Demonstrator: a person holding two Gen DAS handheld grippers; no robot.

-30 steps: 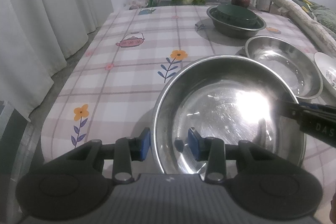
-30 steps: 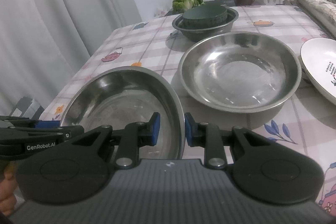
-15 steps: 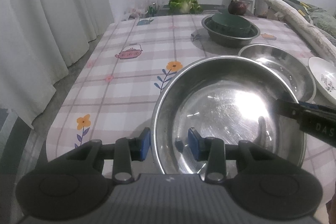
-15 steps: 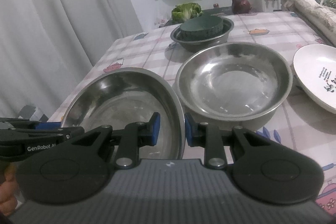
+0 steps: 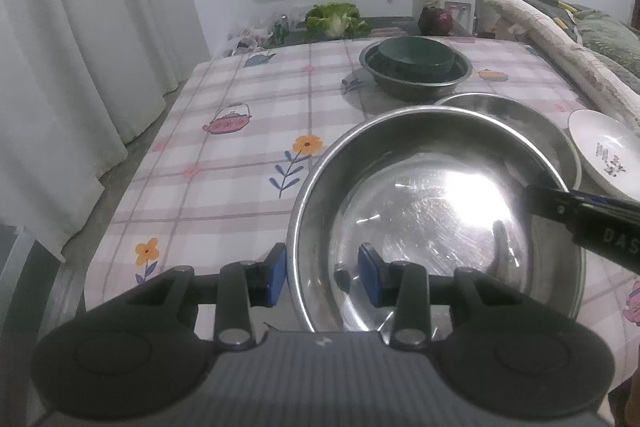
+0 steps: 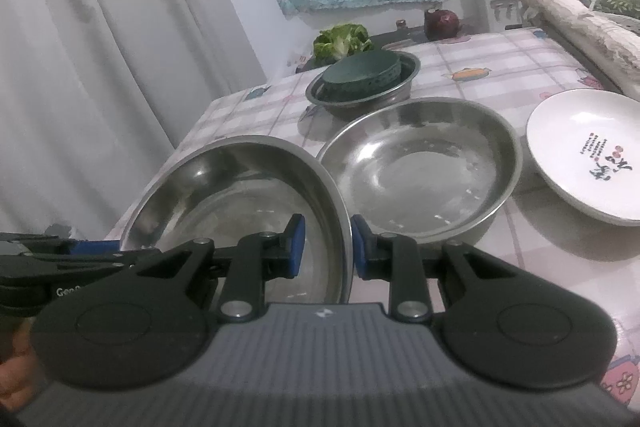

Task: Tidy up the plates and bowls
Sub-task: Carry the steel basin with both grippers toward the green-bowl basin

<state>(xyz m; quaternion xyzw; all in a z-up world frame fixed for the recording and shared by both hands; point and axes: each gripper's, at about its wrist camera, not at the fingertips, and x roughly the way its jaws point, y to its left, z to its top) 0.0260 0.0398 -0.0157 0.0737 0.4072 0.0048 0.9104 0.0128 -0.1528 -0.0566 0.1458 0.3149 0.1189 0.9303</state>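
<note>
Left claw [image 5: 322, 275] and right claw [image 6: 326, 247] both pinch one steel bowl [image 6: 240, 195]; we count three steel bowls, one white plate [image 6: 588, 155].

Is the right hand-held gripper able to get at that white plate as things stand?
Probably not right away. The right hand-held gripper is shut on the rim of the steel bowl, shared with the left hand-held gripper. The white plate itself lies uncovered, with nothing on it.

We look down along each tool, close over the surface [image 5: 224, 163]. Both views share the near bowl [image 5: 436, 215], seen from opposite sides.
</note>
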